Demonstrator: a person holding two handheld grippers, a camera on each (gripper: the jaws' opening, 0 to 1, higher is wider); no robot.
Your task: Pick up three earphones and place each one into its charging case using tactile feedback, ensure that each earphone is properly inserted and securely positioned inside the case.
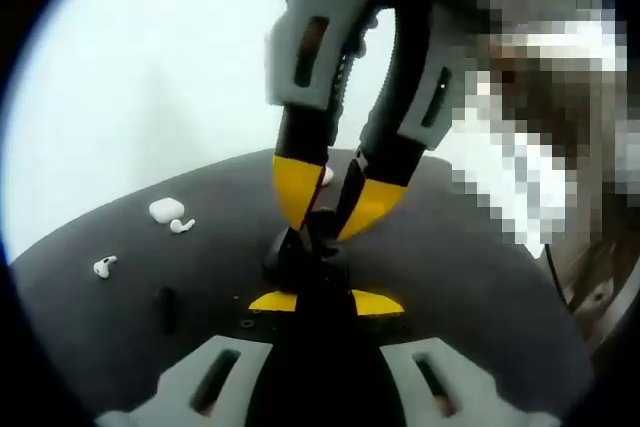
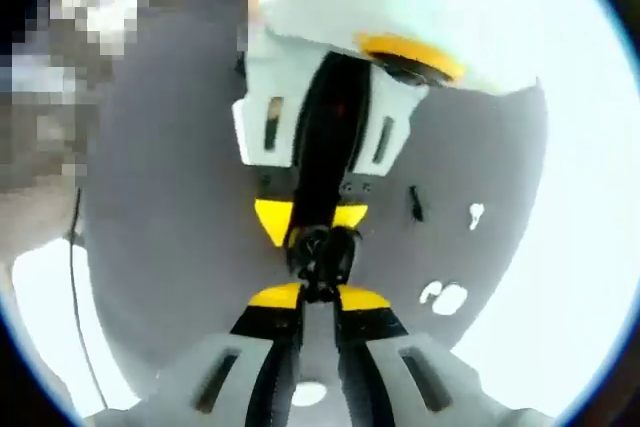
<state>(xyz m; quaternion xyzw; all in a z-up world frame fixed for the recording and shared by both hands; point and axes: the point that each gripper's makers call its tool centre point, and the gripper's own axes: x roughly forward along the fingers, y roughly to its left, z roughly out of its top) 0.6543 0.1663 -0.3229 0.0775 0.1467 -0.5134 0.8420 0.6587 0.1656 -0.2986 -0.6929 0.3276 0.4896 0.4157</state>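
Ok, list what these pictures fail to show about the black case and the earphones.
- Black case: both grippers' jaws cover it in the left gripper view; lid state unclear.
- Earphone between the right gripper tips: cannot tell, too dark.
- White earphone: too small for orientation.
- White case, right gripper view: blurred, open or shut unclear.

Centre of the dark mat (image 1: 480, 277) is obstructed: the left gripper (image 1: 325, 302) and the right gripper (image 1: 330, 209) meet tip to tip over a small black case (image 1: 305, 252), jaws nearly closed. To one side lie a white case (image 1: 166, 210), a white earphone (image 1: 181, 226) just beside it, another earphone (image 1: 103, 267) and a small black item (image 1: 166, 305) (identity unclear), with bare mat between them. The mat on the opposite side is open.
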